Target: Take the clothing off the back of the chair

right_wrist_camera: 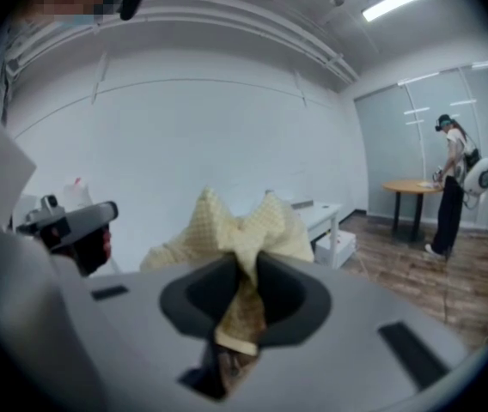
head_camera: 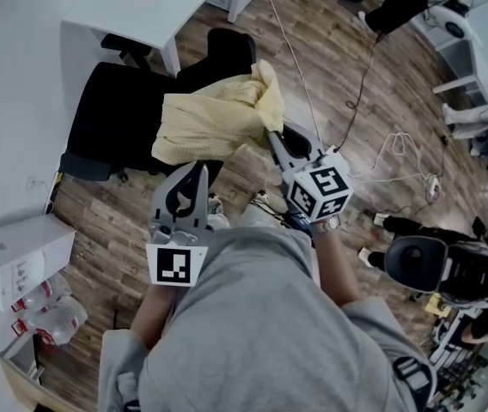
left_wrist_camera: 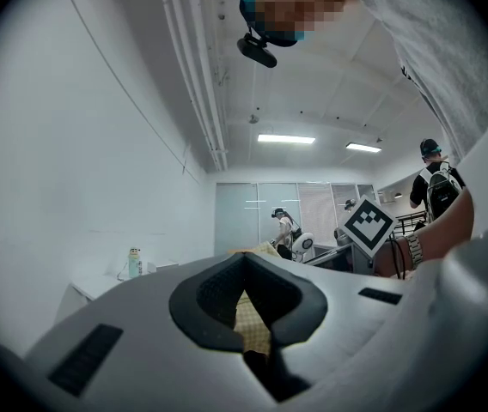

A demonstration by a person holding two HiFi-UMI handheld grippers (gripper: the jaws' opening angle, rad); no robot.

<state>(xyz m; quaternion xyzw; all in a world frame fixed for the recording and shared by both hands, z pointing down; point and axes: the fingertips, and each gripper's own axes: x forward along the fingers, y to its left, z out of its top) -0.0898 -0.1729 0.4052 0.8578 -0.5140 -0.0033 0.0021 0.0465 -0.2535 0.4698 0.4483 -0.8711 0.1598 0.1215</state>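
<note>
Hanging clothing: a yellow checked garment [head_camera: 214, 114] lies draped over the back of the black chair [head_camera: 111, 114]. It spills down the side of the chair nearest the person, and one corner stands up in a peak at the chair's right end, as the head view shows it.
Right gripper [head_camera: 274, 140]: right at that peak, beside the chair back and tipped slightly downward. Its fingers [right_wrist_camera: 197, 303] are clenched on a bunched fold of the garment. Cloth puffs out above them and a short tail hangs below.
Left gripper [head_camera: 199, 172]: held level on the near side of the chair, at the garment's lower hem. Its fingers [left_wrist_camera: 210, 303] are drawn close, and checked cloth fills the slim slit between them. By the look of it, that's a pinch on the hem.
Chair's footing: it stands on a wood floor [head_camera: 253, 183], with a white tabletop [head_camera: 141, 11] just beyond its far side.
Cables [head_camera: 390, 157]: white leads trail over the floor, well to the right of the chair.
Box [head_camera: 21, 256]: white, on the floor left of the chair, nearer the person.
</note>
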